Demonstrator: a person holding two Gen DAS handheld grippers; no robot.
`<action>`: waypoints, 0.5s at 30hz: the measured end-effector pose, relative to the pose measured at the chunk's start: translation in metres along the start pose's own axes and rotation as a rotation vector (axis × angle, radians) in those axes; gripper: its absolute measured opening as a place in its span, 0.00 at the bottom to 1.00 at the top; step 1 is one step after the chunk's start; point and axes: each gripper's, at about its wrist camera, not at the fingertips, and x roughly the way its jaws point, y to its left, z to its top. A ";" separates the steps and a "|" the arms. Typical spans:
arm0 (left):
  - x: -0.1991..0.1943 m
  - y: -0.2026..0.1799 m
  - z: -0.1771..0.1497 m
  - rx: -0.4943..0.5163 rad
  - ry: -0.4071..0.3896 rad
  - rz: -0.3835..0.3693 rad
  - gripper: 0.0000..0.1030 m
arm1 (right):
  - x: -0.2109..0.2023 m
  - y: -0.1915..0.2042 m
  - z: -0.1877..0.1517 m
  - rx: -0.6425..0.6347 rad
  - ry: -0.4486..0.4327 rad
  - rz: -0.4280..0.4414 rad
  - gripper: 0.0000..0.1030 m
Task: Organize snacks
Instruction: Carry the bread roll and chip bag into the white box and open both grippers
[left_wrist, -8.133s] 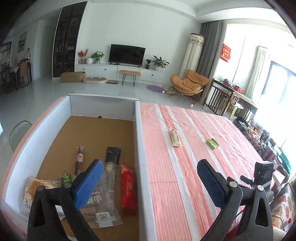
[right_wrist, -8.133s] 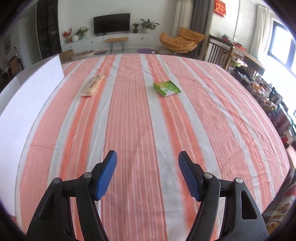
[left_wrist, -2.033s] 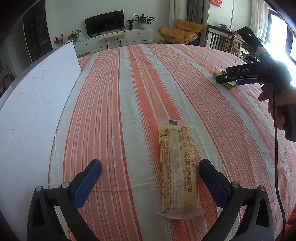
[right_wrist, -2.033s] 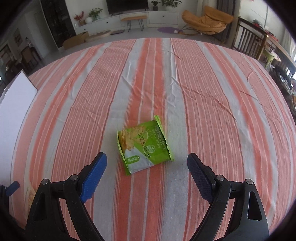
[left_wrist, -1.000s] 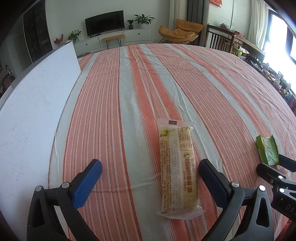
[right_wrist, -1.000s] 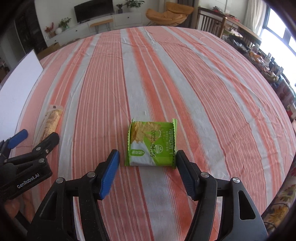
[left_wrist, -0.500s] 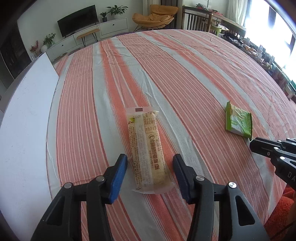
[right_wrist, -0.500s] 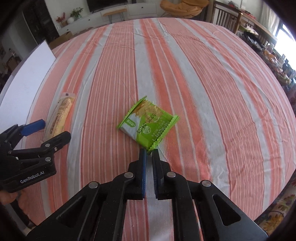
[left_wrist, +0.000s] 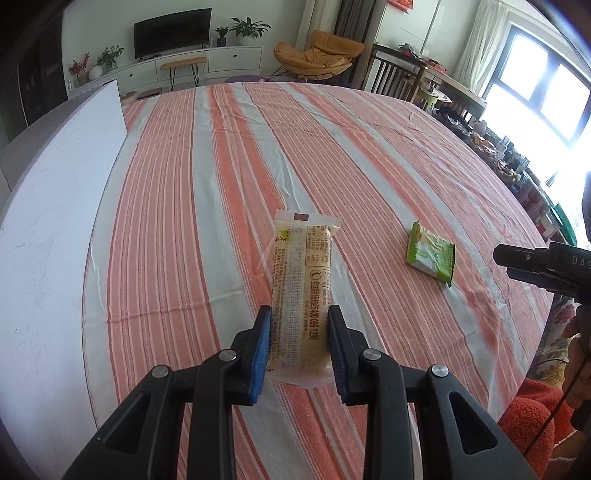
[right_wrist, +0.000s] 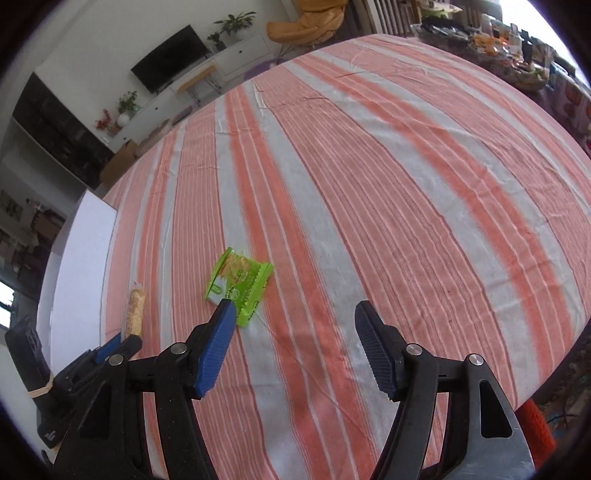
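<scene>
A long beige snack bar (left_wrist: 303, 288) in a clear wrapper is gripped at its near end by my left gripper (left_wrist: 299, 314). The jaws are closing, the blue pads press its sides, and the bar stands a little off the striped cloth. The right wrist view shows the same bar (right_wrist: 135, 310) and left gripper (right_wrist: 118, 343) at lower left. A small green snack packet (right_wrist: 238, 286) lies flat on the cloth, just beyond the left fingertip of my right gripper (right_wrist: 294, 310). Its jaws are opening wide with nothing between them. The packet (left_wrist: 430, 254) lies right of the bar.
A white box wall (left_wrist: 55, 221) stands along the table's left side. The orange-and-white striped tablecloth (left_wrist: 332, 155) stretches far ahead. A hand holding the right gripper (left_wrist: 517, 258) enters from the right edge. Chairs and cluttered furniture stand beyond the table's right rim.
My left gripper went from wide open to closed on the snack bar and raised it. My right gripper pinched shut near the green packet, then opened and swung right; the packet turned and stays on the cloth.
</scene>
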 end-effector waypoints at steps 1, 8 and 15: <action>-0.001 0.001 -0.001 -0.006 -0.006 0.000 0.28 | 0.007 0.004 0.002 0.011 0.032 -0.011 0.69; -0.024 0.007 -0.013 -0.058 -0.047 -0.010 0.28 | 0.054 0.063 0.005 0.129 0.113 -0.075 0.70; -0.064 0.025 -0.022 -0.081 -0.102 -0.022 0.28 | 0.026 0.091 0.008 0.134 0.002 -0.040 0.70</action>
